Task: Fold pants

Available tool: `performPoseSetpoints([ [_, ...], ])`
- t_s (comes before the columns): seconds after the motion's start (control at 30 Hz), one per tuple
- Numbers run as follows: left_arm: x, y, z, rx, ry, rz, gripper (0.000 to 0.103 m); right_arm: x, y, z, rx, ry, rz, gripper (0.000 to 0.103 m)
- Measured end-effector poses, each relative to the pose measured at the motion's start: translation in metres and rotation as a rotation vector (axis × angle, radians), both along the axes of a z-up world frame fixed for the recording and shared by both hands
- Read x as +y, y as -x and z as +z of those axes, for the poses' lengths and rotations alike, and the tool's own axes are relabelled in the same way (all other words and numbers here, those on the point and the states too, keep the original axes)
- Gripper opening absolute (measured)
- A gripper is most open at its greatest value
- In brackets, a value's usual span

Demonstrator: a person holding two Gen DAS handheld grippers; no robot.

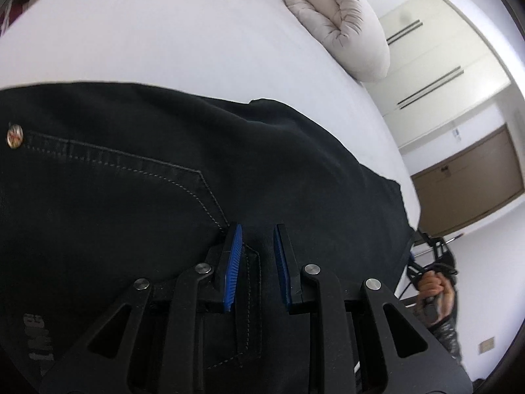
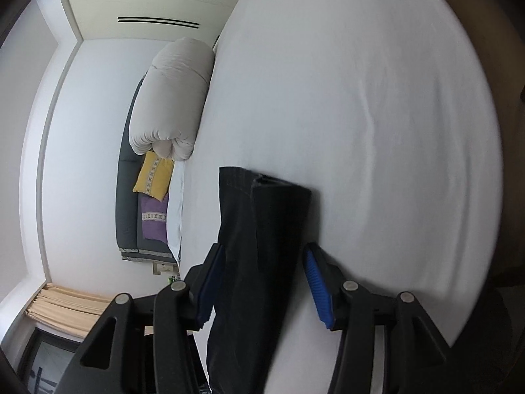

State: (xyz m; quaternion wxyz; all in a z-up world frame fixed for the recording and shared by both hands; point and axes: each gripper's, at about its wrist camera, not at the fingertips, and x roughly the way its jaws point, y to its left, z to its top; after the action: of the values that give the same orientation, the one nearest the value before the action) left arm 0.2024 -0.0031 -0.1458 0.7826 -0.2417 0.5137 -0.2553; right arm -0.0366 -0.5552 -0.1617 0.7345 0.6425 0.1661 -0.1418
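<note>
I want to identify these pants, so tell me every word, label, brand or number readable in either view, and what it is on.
Grey printed letters on the black denim pants, lower left of the left wrist view: cut off and blurred, not readable.
Round metal rivet on the pants: red mark, too small to read.
Small sticker on the white wall panel: too small to read.
Right wrist view: no text.

Pants (image 1: pixel 164 180) spread on a bed (image 1: pixel 164 49), with 2 grippers at their edges.
In the left wrist view the left gripper (image 1: pixel 257 249) sits at 6 o'clock over the pants, a fold of cloth between its fingers; a rolled duvet (image 1: pixel 338 23) lies at 1 o'clock on the bed's far edge. In the right wrist view the pant legs (image 2: pixel 262 246) run from 6 o'clock toward centre between the parted fingers of the right gripper (image 2: pixel 264 279), with 2 cushions (image 2: pixel 154 193) at 9 o'clock, beside the duvet.
</note>
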Motion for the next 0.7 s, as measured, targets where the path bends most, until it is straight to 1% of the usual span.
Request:
performPoseSetpoints([
  [0.17,-0.001,0.009,-0.006,-0.016,-0.011,-0.001,0.02,-0.014,-0.023,-0.008,-0.031,0.0,-0.008,0.052],
  [0.23,-0.005,0.012,-0.008,-0.019,-0.014,-0.002,0.02,-0.019,-0.029,-0.008,-0.021,0.007,-0.003,0.043],
  [0.27,-0.006,0.012,-0.007,-0.02,-0.012,-0.002,0.02,-0.022,-0.032,-0.009,-0.014,0.007,0.006,0.033],
  [0.3,-0.006,0.013,-0.008,-0.019,-0.009,-0.002,0.02,-0.025,-0.037,-0.012,-0.002,0.001,0.015,0.019],
  [0.33,-0.002,0.012,-0.009,-0.018,-0.006,0.0,0.02,-0.027,-0.038,-0.015,0.016,-0.005,0.017,0.012],
  [0.37,0.003,0.013,-0.01,-0.018,-0.002,0.001,0.02,-0.027,-0.038,-0.017,0.019,-0.01,0.017,0.011],
  [0.43,0.004,0.015,-0.011,-0.017,0.002,0.002,0.02,-0.025,-0.039,-0.012,0.038,0.02,0.017,0.01],
  [0.57,0.004,0.009,-0.012,-0.017,0.012,0.006,0.02,-0.013,-0.045,0.009,0.101,0.121,0.034,0.009],
  [0.63,0.007,0.005,-0.016,-0.015,0.02,0.01,0.02,0.008,-0.058,0.035,0.14,0.246,0.101,0.008],
  [0.7,0.008,0.005,-0.017,-0.019,0.021,0.014,0.02,0.053,-0.082,0.068,0.171,0.437,0.23,0.008],
])
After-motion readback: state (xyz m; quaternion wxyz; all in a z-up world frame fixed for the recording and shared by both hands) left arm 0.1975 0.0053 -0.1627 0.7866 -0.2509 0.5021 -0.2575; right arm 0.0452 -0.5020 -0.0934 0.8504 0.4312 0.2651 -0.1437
